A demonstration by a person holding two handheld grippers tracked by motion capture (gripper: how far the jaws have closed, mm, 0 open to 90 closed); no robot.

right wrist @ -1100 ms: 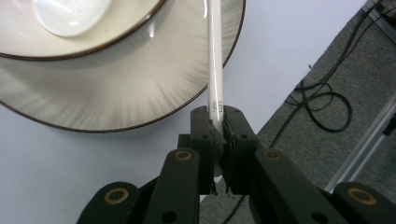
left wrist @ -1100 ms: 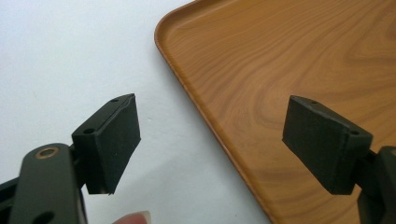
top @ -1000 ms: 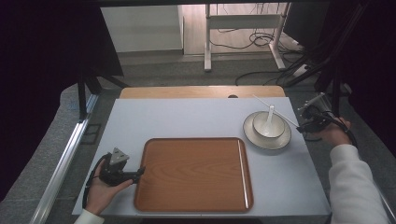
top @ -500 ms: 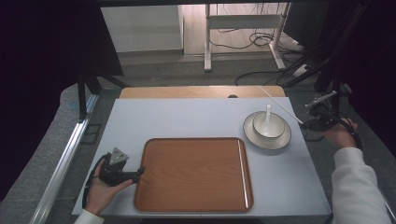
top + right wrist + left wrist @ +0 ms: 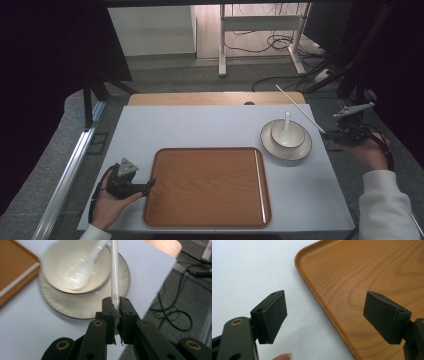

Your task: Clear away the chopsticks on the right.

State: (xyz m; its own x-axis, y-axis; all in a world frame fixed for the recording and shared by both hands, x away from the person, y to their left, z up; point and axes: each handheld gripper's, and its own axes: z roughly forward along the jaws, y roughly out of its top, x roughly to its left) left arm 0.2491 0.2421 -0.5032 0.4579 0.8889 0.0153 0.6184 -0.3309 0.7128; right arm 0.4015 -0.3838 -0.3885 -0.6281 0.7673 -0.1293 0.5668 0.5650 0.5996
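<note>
The right gripper (image 5: pixel 117 305), clamped on a white chopstick (image 5: pixel 114 270), carries it above the bowl (image 5: pixel 75 267); next it needs setting down on the wooden tray (image 5: pixel 207 185), which the wide-open left gripper (image 5: pixel 324 315) straddles at the rim.

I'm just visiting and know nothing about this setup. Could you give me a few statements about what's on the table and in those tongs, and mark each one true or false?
1. The right tongs are clamped on a thin white stick. True.
2. The left tongs grip the wooden tray. False: their jaws stand open over the tray's rim, pressing on nothing.
3. A white spoon sits in the bowl. True.
4. The bowl stands on the tray. False: it stands on a plate on the white tabletop, right of the tray.
5. The tray holds dishes. False: it is bare.
</note>
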